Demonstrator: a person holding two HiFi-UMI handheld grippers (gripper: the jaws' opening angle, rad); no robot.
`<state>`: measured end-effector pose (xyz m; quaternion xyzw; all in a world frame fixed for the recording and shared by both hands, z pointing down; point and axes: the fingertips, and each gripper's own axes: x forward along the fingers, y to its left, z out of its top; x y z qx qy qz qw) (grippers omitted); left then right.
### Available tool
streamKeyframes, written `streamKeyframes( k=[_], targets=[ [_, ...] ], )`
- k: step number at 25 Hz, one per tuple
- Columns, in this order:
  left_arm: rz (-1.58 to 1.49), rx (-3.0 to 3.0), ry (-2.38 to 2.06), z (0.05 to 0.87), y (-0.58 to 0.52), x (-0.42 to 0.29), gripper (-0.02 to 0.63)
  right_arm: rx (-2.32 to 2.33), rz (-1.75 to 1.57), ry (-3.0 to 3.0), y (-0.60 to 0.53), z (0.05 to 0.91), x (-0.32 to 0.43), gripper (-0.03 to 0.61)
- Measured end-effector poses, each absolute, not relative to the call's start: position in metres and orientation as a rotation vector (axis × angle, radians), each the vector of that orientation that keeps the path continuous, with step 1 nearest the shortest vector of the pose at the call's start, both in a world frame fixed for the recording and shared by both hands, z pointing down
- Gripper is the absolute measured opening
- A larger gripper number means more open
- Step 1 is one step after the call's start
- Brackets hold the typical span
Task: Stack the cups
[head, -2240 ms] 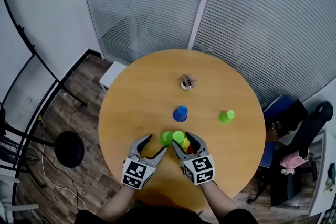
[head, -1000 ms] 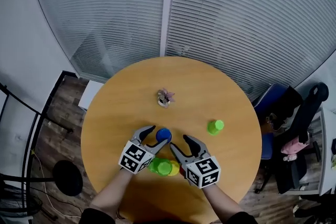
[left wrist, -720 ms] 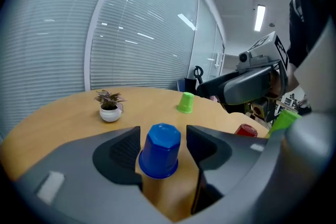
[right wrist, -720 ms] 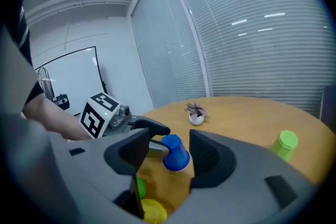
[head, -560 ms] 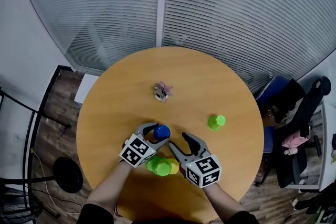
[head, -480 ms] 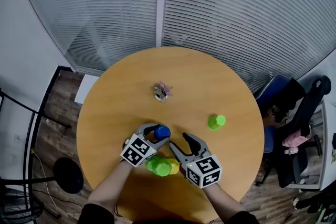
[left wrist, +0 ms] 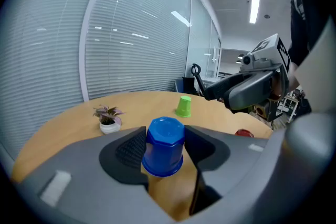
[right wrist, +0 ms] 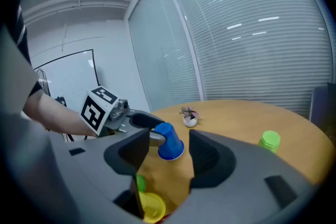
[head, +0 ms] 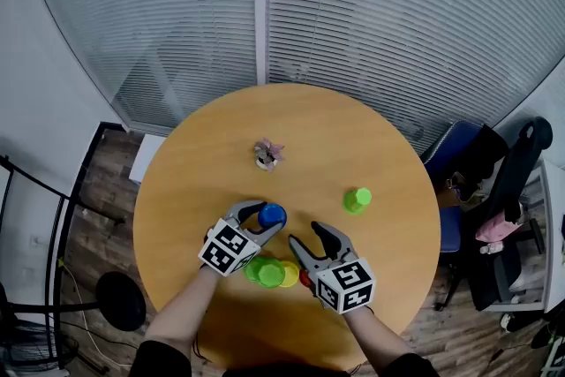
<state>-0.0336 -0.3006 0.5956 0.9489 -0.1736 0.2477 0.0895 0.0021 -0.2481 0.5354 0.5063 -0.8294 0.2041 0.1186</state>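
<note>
Left tool (head: pixel 261 218): we are gripping the blue cup (left wrist: pixel 165 145); the jaws have just been closing, and both pads are touching its sides.
Blue cup: it is sitting upside down between the left jaws, low over the worktop (head: pixel 353 128), just beyond the bunched cups.
Right tool (head: pixel 308 235): we are holding it released, jaws apart with nothing between them, facing the blue cup.
Green and yellow cups (head: pixel 272 273): they are lying bunched together between the two tools, a red cup (head: pixel 304 279) peeking out beside the right tool.
Lone green cup (head: pixel 357 199): it is sitting upside down, well apart on the right.
Potted plant (head: pixel 267 153): it is standing beyond the blue cup.
</note>
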Motion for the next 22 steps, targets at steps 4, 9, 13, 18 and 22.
streamKeyframes(
  k=[4,9,13,18,22],
  targets=[
    [0.741,2.878,-0.494,0.561,-0.287,-0.028,0.233,1.505,0.561,-2.438,-0.233,0.519,0.007,0.216],
    [0.729,2.939,-0.47,0.518,-0.265,-0.016,0.233,1.537,0.523,-2.455,-0.211,0.498,0.019,0.216],
    [0.713,2.976,-0.453,0.49,-0.241,-0.009,0.232,1.548,0.503,-2.463,-0.189,0.49,0.026,0.216],
    [0.743,2.971,-0.45,0.484,-0.209,0.001,0.232,1.549,0.507,-2.456,-0.161,0.492,0.037,0.216],
    [0.765,2.968,-0.51,0.482,-0.186,0.003,0.232,1.54,0.512,-2.453,-0.143,0.493,0.044,0.216]
  ],
)
